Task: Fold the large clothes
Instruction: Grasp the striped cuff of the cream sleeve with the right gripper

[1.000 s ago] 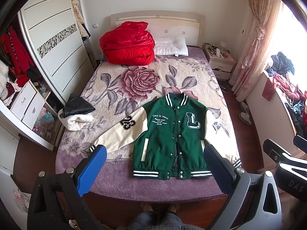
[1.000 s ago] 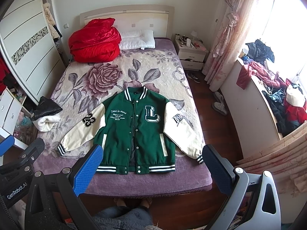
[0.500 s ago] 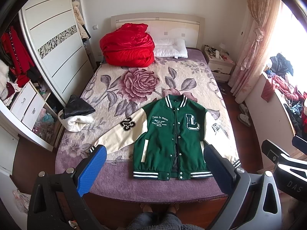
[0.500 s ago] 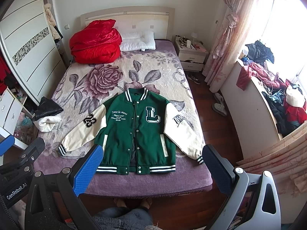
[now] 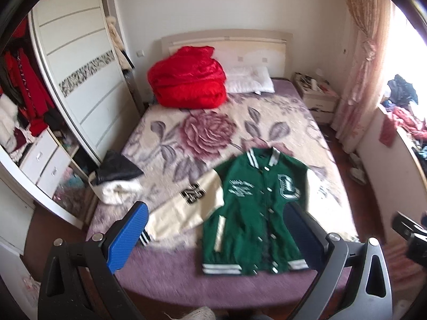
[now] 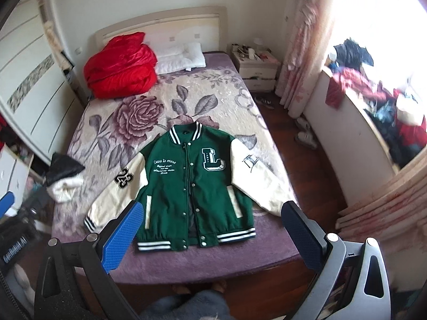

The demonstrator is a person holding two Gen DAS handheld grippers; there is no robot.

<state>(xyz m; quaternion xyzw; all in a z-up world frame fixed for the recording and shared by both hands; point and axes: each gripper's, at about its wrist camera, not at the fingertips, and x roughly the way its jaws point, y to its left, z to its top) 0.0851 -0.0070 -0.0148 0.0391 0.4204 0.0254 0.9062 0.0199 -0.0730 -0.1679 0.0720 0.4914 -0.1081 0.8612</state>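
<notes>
On floral bed (image 6: 218, 101), flat green woollen jacket (image 6: 194, 186).

Two fisheye views look from above the foot of a bed (image 5: 165, 280) toward its headboard (image 6: 160, 24), tilted downward. Each camera looks out between its own gripper's wide-apart fingers (image 5: 128, 234), seen at the bottom corners. The left view sits further left and is blurred; the right view (image 6: 122, 237) is sharper. Both share the bed and the green jacket (image 6: 194, 184) spread on it.
</notes>
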